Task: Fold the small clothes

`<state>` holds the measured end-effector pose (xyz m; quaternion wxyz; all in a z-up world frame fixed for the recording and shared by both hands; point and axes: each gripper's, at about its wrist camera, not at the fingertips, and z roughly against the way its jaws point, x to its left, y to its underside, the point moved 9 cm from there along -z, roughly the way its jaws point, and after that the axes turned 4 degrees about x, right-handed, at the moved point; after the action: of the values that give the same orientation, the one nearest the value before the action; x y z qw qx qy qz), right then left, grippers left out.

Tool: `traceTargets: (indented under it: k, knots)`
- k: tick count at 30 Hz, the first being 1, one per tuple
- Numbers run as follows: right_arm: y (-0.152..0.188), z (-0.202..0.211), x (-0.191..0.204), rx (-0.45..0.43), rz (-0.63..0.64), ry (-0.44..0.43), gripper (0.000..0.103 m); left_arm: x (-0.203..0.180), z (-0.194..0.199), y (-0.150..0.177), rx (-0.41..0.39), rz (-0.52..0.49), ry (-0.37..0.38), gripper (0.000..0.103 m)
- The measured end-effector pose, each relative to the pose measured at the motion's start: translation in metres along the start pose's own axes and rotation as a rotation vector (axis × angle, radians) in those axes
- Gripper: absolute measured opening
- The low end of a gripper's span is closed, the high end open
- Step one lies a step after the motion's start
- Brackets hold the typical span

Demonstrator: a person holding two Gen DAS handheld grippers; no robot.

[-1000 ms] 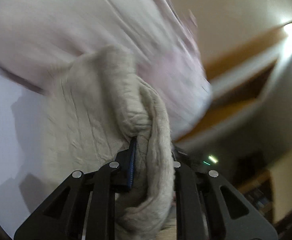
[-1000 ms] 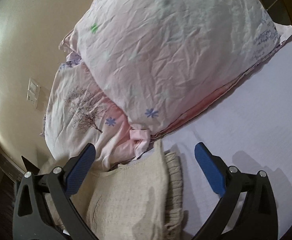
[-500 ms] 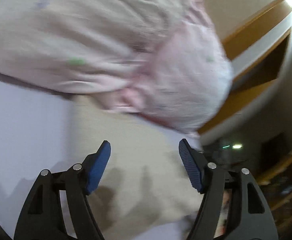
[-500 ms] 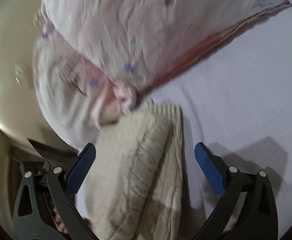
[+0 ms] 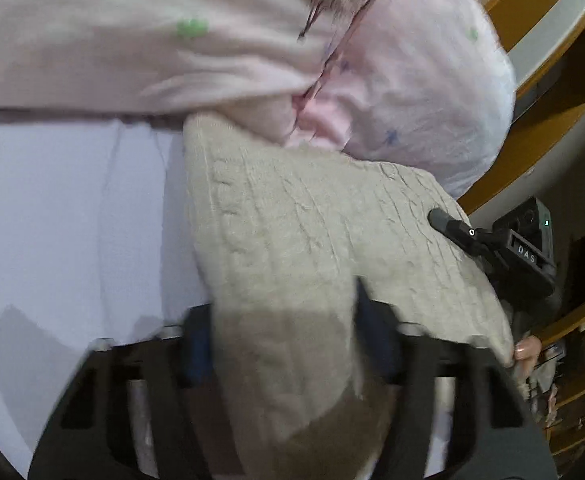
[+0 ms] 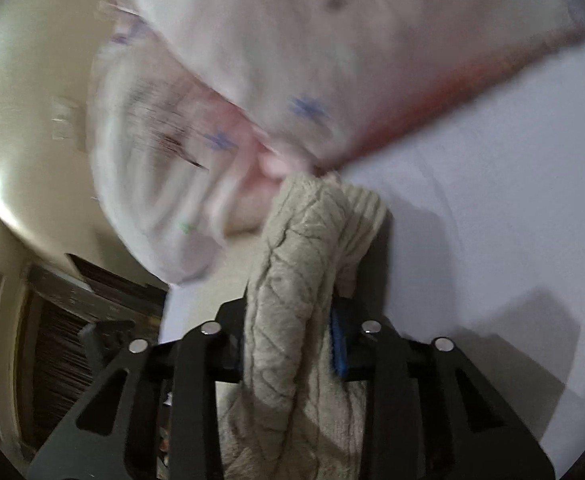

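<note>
A beige cable-knit garment (image 5: 292, 232) lies on the white bed sheet (image 5: 52, 220) against the pillows. My left gripper (image 5: 288, 344) has its jaws around a fold of the knit, closed in on it; the view is blurred. My right gripper (image 6: 292, 344) is shut on another bunched edge of the beige knit (image 6: 304, 248), with a blue pad (image 6: 338, 344) showing beside the cloth. The right gripper's finger (image 5: 452, 228) shows in the left wrist view, on the knit's far right edge.
Two pink flowered pillows (image 5: 212, 40) (image 6: 292, 40) lie at the head of the bed, touching the garment. A wooden headboard or shelf (image 5: 540, 120) is to the right. A cream wall (image 6: 20, 80) and dark furniture (image 6: 64, 320) lie beyond the bed's edge.
Both grippers were open half a second ago over the flat knit. Now each has closed on an edge of it. A second ago the left held a bunch, then let it go.
</note>
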<state>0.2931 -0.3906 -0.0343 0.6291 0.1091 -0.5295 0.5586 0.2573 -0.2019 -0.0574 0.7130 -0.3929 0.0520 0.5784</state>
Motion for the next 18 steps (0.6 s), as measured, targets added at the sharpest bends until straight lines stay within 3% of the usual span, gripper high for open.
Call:
traceTargets:
  k: [2, 3, 4, 6, 7, 8, 9, 10, 12, 15, 18]
  knots:
    - [-0.006, -0.001, 0.009, -0.057, 0.052, 0.010, 0.028, 0.003, 0.021, -0.010, -0.064, -0.020, 0.006, 0.047]
    - [-0.007, -0.005, 0.005, -0.066, 0.061, 0.070, 0.029, 0.005, 0.025, -0.014, -0.087, -0.036, -0.024, 0.048]
    - [-0.009, -0.009, -0.002, -0.074, 0.073, 0.158, 0.032, 0.009, 0.026, -0.018, -0.098, -0.053, -0.066, 0.050]
    - [-0.013, -0.001, -0.017, -0.123, 0.138, 0.442, 0.038, 0.021, 0.018, -0.018, -0.062, -0.048, -0.141, 0.058]
    - [-0.016, 0.012, -0.018, -0.171, 0.171, 0.549, 0.046, 0.024, 0.018, -0.014, -0.052, -0.033, -0.150, 0.061]
    - [-0.020, 0.037, -0.013, -0.255, 0.195, 0.663, 0.064, 0.026, 0.025, -0.010, -0.069, -0.027, -0.167, 0.063]
    - [-0.020, 0.058, -0.007, -0.318, 0.199, 0.713, 0.077, 0.026, 0.033, -0.007, -0.092, -0.039, -0.202, 0.070]
    - [-0.019, 0.077, 0.001, -0.369, 0.202, 0.733, 0.099, 0.027, 0.043, -0.003, -0.110, -0.060, -0.246, 0.075]
    - [-0.002, 0.105, 0.026, -0.397, 0.256, 0.686, 0.101, 0.030, 0.071, 0.010, -0.153, -0.107, -0.406, 0.100]
    - [0.046, 0.113, 0.042, -0.283, 0.326, 0.650, 0.101, 0.032, 0.094, 0.038, -0.173, -0.142, -0.562, 0.102]
    - [0.105, 0.099, 0.040, -0.138, 0.364, 0.608, 0.101, 0.029, 0.088, 0.069, -0.108, -0.129, -0.534, 0.102]
